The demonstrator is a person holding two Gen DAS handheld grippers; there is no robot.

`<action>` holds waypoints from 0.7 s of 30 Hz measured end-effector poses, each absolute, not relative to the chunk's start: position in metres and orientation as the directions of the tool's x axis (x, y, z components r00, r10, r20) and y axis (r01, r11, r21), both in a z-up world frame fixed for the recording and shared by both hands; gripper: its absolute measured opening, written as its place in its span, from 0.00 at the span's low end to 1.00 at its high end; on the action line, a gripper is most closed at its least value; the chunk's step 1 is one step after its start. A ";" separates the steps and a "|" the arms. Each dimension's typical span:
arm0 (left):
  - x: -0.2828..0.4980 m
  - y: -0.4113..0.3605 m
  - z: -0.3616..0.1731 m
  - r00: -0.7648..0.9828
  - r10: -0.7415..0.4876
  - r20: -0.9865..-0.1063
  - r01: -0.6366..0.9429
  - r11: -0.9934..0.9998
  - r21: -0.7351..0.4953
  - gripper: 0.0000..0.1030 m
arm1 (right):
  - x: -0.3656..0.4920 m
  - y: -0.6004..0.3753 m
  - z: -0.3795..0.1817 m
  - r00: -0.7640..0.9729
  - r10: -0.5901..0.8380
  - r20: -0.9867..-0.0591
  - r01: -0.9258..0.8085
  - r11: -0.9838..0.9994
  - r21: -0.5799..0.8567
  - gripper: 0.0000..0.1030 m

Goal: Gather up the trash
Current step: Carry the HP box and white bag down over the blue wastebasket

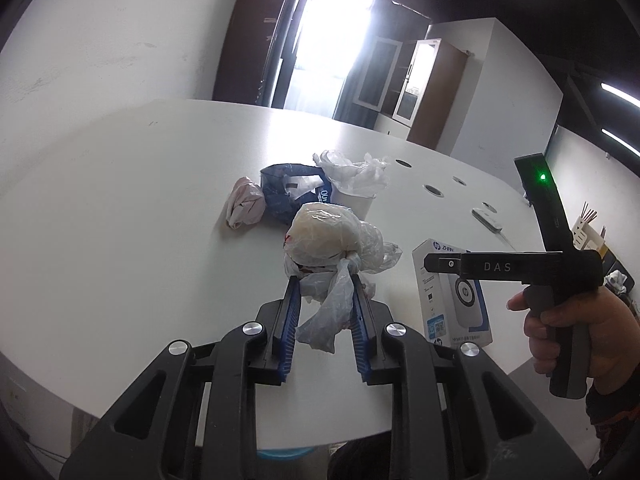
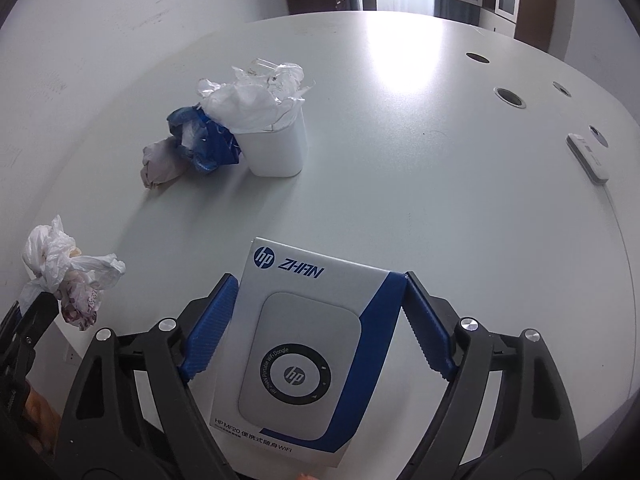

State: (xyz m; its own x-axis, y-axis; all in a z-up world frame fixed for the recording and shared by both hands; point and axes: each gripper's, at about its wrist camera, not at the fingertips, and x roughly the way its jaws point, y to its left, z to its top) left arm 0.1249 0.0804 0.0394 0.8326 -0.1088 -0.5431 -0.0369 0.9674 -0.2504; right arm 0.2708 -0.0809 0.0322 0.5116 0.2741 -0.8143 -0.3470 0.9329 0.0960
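Observation:
My left gripper [image 1: 325, 280] is shut on a knotted clear plastic bag of trash [image 1: 328, 240], held just above the white table [image 1: 120, 208]; the bag also shows in the right wrist view [image 2: 68, 276]. My right gripper [image 2: 318, 278] has its jaws on both sides of a grey and blue HP box [image 2: 304, 356], which also shows in the left wrist view [image 1: 452, 300]. A small white bin [image 2: 276, 152] stuffed with clear plastic stands mid-table. A crumpled blue bag [image 2: 200, 140] and a pinkish crumpled wad [image 2: 160, 164] lie left of it.
A white remote-like device [image 2: 588, 158] lies at the right of the table, near several round cable holes [image 2: 510, 98]. The table's front edge is close under both grippers. A wall stands at the left, a bright doorway and cabinets behind.

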 end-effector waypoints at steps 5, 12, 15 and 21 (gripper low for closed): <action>0.100 0.078 0.038 0.835 -0.109 -0.540 -0.039 0.966 -0.255 0.22 | 0.239 -0.091 0.041 0.535 0.321 -0.781 -0.369 0.921 0.126 0.75; 0.064 0.068 0.039 0.840 -0.141 -0.524 -0.005 0.964 -0.266 0.22 | 0.191 -0.099 0.058 0.564 0.387 -0.730 -0.418 0.896 0.152 0.75; 0.047 0.055 0.040 0.843 -0.144 -0.518 0.029 0.974 -0.223 0.22 | 0.167 -0.099 0.063 0.569 0.418 -0.708 -0.452 0.878 0.155 0.75; 0.017 0.042 0.021 0.821 -0.152 -0.550 0.070 0.983 -0.168 0.22 | 0.109 -0.109 0.053 0.567 0.477 -0.672 -0.503 0.846 0.176 0.75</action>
